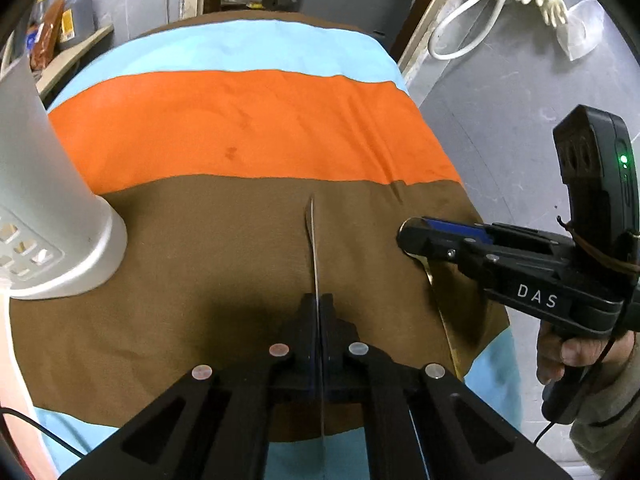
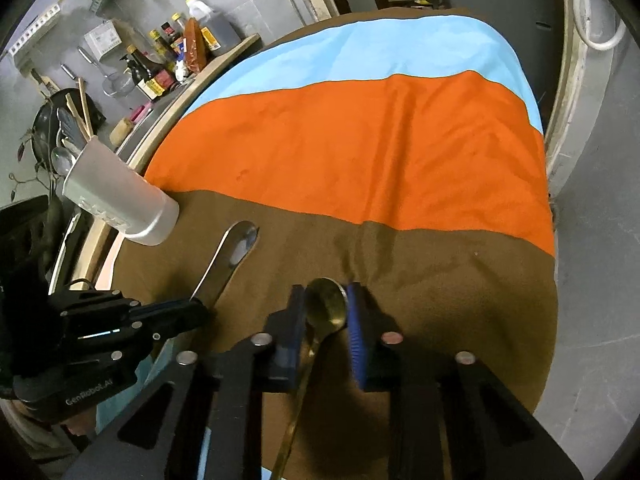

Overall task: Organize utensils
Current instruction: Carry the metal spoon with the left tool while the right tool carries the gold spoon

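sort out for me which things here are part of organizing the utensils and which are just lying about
Part of the job:
- silver spoon, clamped in the left gripper
- gold spoon, between the fingers of the right gripper
- white utensil holder

Just lying about:
- sauce bottles on the shelf
- strainer on the wall
- striped tablecloth

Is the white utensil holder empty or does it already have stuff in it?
Not empty. The right wrist view shows spoons and wooden sticks rising from the upright white utensil holder.
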Available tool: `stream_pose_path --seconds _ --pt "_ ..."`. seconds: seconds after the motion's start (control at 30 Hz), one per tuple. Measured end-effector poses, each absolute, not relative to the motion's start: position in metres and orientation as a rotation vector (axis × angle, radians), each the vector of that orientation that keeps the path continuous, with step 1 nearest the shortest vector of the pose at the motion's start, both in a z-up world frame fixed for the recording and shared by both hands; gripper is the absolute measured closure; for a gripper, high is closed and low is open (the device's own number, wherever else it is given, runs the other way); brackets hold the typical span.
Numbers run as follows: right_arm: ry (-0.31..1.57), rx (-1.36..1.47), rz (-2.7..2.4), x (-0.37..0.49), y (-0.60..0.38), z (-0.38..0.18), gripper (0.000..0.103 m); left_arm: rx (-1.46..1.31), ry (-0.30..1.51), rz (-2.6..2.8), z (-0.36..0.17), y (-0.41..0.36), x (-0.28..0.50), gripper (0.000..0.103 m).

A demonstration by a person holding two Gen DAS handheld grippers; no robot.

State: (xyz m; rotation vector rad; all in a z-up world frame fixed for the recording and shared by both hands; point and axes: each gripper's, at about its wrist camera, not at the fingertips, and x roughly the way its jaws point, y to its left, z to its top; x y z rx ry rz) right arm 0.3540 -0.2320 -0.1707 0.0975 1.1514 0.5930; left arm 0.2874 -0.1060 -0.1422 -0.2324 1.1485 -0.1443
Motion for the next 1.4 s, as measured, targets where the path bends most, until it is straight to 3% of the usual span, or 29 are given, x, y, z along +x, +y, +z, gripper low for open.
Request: stream_pose_path --seconds 0.07,0.4,0.93,1.4 --pt "1.165 0.13 0.598 0.354 -0.239 -0.172 0.096 -0.261 1.176 -0.159 -0.147 -0.101 0.29 0.101" --pt "1.121 0.186 0.567 0.336 -0.243 -0.171 0.101 -0.277 1.187 -0.178 -0.148 -0.096 0.288 0.101" --pt "0.628 0.109 0.459 0.265 -0.218 -0.067 0.101 -0.261 0.745 -0.117 -0.059 -0.061 0.224 0.101" --pt "0.343 0.1 0.443 0.25 -0.165 0.035 0.101 -0.228 0.461 -0.077 0.024 0.004 0.198 0.101"
